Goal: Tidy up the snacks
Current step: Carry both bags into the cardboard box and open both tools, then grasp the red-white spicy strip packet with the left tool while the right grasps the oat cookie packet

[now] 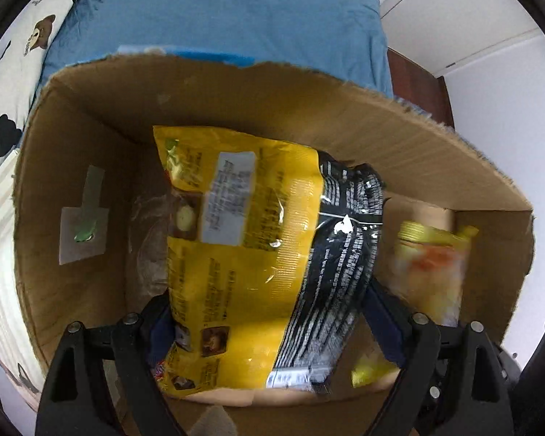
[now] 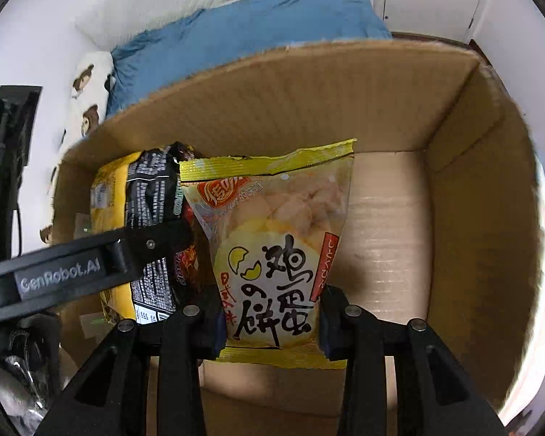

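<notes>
An open cardboard box (image 1: 236, 91) (image 2: 309, 109) lies under both grippers. My left gripper (image 1: 272, 321) points down into it and stands open. Between its fingers stand a yellow snack bag (image 1: 243, 239) and a black packet (image 1: 345, 239) with white print, side by side. One left finger (image 2: 145, 247) crosses that black packet (image 2: 145, 189) in the right wrist view. My right gripper (image 2: 270, 323) is open around a yellow egg-cookie bag (image 2: 272, 247), whose lower edges sit between the pads. That cookie bag (image 1: 432, 265) looks blurred in the left wrist view.
The box sits on a bed with a blue quilt (image 1: 218, 11) (image 2: 254, 25) and a bear-print pillow (image 1: 21, 47) (image 2: 87, 87). White cupboard doors (image 1: 490, 36) rise behind it. Bare box floor (image 2: 388, 236) shows to the right of the cookie bag.
</notes>
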`<state>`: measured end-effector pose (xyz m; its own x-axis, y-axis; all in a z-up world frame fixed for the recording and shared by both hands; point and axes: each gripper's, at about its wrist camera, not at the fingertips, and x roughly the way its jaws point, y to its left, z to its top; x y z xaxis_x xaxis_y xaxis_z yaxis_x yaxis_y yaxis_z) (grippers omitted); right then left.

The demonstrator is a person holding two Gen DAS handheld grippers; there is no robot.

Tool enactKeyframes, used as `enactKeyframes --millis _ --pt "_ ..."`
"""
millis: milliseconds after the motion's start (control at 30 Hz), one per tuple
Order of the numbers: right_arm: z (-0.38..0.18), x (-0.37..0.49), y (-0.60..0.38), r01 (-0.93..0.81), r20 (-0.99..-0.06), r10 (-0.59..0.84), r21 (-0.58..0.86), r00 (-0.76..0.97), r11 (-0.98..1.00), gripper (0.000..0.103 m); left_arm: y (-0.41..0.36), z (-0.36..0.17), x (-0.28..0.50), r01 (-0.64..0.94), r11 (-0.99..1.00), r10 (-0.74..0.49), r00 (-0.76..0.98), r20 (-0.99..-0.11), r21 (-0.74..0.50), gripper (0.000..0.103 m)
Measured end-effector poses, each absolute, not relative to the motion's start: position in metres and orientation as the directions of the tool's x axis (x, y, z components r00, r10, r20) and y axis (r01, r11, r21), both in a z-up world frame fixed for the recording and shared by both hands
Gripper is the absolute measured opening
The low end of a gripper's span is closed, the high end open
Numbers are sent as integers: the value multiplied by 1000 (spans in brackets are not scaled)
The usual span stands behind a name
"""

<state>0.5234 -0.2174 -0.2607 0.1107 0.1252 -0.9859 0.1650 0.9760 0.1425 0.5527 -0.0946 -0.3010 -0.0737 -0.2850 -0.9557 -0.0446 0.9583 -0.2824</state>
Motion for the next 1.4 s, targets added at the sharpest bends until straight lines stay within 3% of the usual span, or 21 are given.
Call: enactKeyframes --millis 67,100,400,967,1400 --pt "-271 530 -220 169 -988 116 132 100 977 96 -100 -295 555 -44 960 -277 -58 -959 -275 94" --pt "-271 529 -221 166 -989 112 127 96 978 97 -99 -292 552 -44 960 -278 -51 -959 -276 94" --pt "-258 513 -221 143 -991 86 100 103 985 98 -92 -246 527 2 960 -281 24 -959 -281 94" --pt "-153 413 -211 127 -951 12 54 308 990 98 -65 -138 442 90 983 -179 321 -930 -159 94" --pt "-94 335 -184 110 -907 31 85 420 990 98 -30 -95 383 75 979 -202 423 -883 -188 94"
